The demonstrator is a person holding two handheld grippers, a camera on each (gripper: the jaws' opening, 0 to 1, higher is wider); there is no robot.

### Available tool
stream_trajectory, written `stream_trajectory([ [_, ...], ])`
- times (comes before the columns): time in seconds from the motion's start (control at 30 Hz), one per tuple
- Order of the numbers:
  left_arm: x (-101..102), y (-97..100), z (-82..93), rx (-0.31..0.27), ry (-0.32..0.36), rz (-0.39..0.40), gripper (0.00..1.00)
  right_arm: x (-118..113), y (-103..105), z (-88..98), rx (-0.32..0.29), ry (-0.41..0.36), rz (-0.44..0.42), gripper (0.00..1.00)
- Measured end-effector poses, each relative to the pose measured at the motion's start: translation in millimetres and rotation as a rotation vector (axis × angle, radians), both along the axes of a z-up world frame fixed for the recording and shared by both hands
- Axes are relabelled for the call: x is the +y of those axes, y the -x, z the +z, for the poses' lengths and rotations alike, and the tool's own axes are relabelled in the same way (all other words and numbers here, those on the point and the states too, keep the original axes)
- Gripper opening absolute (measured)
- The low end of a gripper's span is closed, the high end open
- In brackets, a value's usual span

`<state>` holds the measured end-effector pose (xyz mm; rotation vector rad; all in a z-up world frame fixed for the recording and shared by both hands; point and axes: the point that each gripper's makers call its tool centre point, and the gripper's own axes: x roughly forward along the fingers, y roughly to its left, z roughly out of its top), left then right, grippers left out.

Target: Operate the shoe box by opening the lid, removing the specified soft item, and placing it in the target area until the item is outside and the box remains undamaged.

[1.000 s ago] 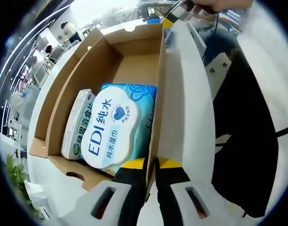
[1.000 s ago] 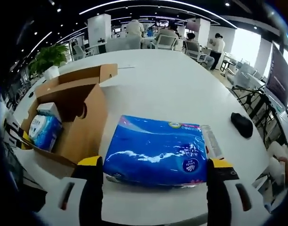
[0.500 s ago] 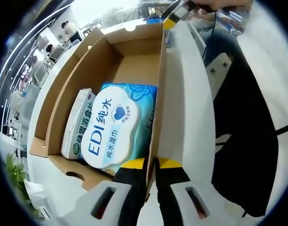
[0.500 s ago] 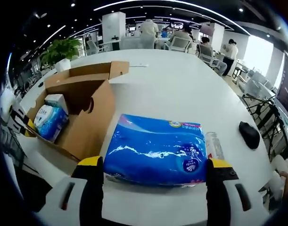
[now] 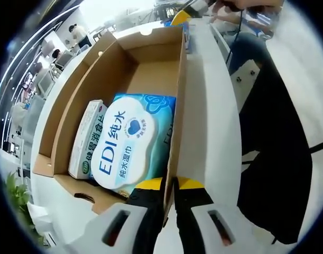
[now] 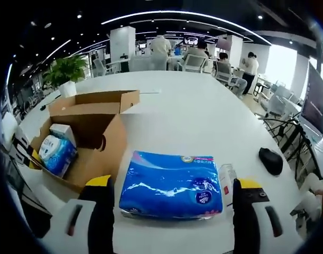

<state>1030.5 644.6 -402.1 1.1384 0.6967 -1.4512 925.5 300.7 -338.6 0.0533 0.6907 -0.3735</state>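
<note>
lying flat on the white table (image 6: 193, 121), the blue soft pack (image 6: 172, 185) is a glossy plastic-wrapped bundle with white swirls and a round dark label, sitting just beside the open cardboard shoe box (image 6: 92, 137) and fully outside it. the right gripper (image 6: 172, 211) has its jaws spread wide, one on each side of the pack and touching nothing. compared with a second ago the pack looks smaller and farther from those jaws, so the right gripper has drawn back from it. the left gripper (image 5: 171, 203) is unchanged, its jaws pinched together on the box's side wall. inside the box lie a light-blue wet wipes pack (image 5: 130, 143) marked edi and a slim white carton (image 5: 87, 138) next to it. a black mouse (image 6: 270, 160) rests on the table well apart from the pack, and a potted plant (image 6: 66, 71) stands beyond the box.
</note>
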Motion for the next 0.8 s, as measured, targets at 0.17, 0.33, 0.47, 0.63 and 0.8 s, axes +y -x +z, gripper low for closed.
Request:
stream_trajectory([
  [0.17, 0.0, 0.0, 0.0, -0.002, 0.004, -0.002, 0.07, -0.8, 0.3, 10.1, 0.003, 0.028, 0.023, 0.71],
  [0.33, -0.1, 0.3, 0.5, -0.005, 0.006, -0.005, 0.07, 4.0, -5.1, 28.6, -0.025, 0.036, 0.052, 0.63],
  [0.47, 0.0, 0.7, 0.4, -0.015, 0.003, -0.008, 0.07, 16.1, -13.2, 33.6, -0.034, 0.026, 0.11, 0.58],
  [0.63, -0.1, 0.8, 1.1, -0.012, 0.006, -0.012, 0.07, 29.9, -18.2, 31.5, -0.012, 0.015, 0.154, 0.41],
  [0.8, -0.1, 1.6, 2.2, -0.02, 0.011, -0.02, 0.07, 37.9, -22.5, 34.8, -0.012, -0.003, 0.16, 0.2],
])
